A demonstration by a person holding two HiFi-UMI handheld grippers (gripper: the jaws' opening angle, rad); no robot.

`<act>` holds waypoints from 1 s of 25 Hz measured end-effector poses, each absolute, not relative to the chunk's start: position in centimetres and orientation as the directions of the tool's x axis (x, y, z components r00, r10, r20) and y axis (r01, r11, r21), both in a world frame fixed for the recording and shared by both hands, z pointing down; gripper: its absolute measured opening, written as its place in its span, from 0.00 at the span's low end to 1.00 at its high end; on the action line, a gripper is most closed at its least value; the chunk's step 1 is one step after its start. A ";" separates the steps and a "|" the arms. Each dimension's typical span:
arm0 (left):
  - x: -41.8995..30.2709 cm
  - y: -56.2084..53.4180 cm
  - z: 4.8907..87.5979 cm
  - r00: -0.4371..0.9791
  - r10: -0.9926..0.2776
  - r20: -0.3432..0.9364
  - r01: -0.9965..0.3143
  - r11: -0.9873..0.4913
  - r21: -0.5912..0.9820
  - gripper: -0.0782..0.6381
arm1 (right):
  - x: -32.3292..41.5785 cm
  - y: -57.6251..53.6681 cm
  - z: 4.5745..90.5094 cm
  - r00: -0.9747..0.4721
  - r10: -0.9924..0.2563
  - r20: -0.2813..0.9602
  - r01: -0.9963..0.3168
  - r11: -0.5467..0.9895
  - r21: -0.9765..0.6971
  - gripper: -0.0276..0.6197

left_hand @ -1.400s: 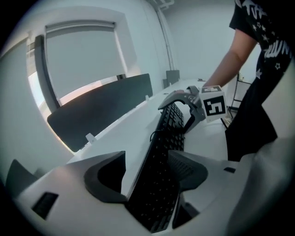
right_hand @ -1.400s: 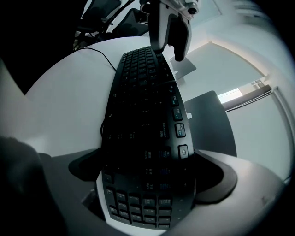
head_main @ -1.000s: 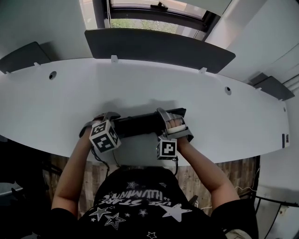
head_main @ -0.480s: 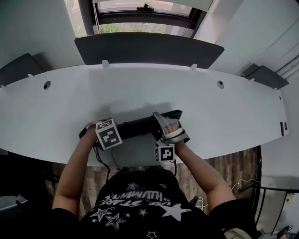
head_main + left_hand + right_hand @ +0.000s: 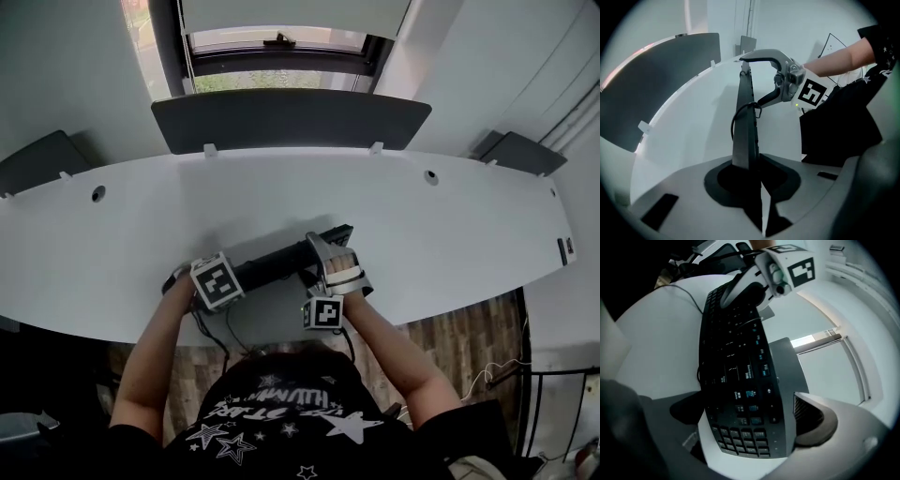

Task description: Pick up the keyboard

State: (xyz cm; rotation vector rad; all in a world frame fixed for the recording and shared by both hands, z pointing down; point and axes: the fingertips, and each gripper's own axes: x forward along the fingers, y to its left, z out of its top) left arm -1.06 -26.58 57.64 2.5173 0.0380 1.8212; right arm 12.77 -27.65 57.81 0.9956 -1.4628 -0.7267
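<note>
A black keyboard (image 5: 277,262) stands tilted on its long edge just over the white desk (image 5: 441,234), near the front edge. My left gripper (image 5: 187,278) is at its left end. In the left gripper view the keyboard (image 5: 746,131) runs edge-on into the left gripper (image 5: 757,173), whose jaws are closing on that thin edge. My right gripper (image 5: 325,260) is shut on the right end. The right gripper view shows the key face (image 5: 736,357) between that gripper's (image 5: 754,437) jaws. A thin cable (image 5: 739,112) loops off the keyboard.
A dark divider panel (image 5: 291,117) stands along the desk's far edge, below a window. Cable holes (image 5: 98,193) (image 5: 430,175) sit left and right. The person's torso (image 5: 272,412) is close to the front edge, and wooden floor (image 5: 450,337) shows beyond it.
The left gripper's jaws have drawn in from wide apart onto the keyboard's left end. The keyboard now shows as a narrower strip, tipped further onto its edge. Both hands stayed about where they were.
</note>
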 end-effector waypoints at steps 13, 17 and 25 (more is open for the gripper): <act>-3.6 -27.4 51.1 0.665 0.031 0.746 -0.251 -0.931 0.263 0.22 | 12.8 -24.6 49.4 0.025 -0.947 0.320 -0.727 0.203 0.656 0.93; -3.0 -26.9 48.9 0.763 -0.005 0.647 -0.283 -0.902 0.326 0.22 | 13.6 -22.8 49.0 0.049 -0.931 0.361 -0.894 0.120 0.433 0.93; -2.3 -23.9 46.7 0.901 0.085 0.426 -0.169 -0.835 0.523 0.21 | 12.5 -19.4 49.6 -0.048 -0.921 0.387 -0.999 0.038 -0.032 0.93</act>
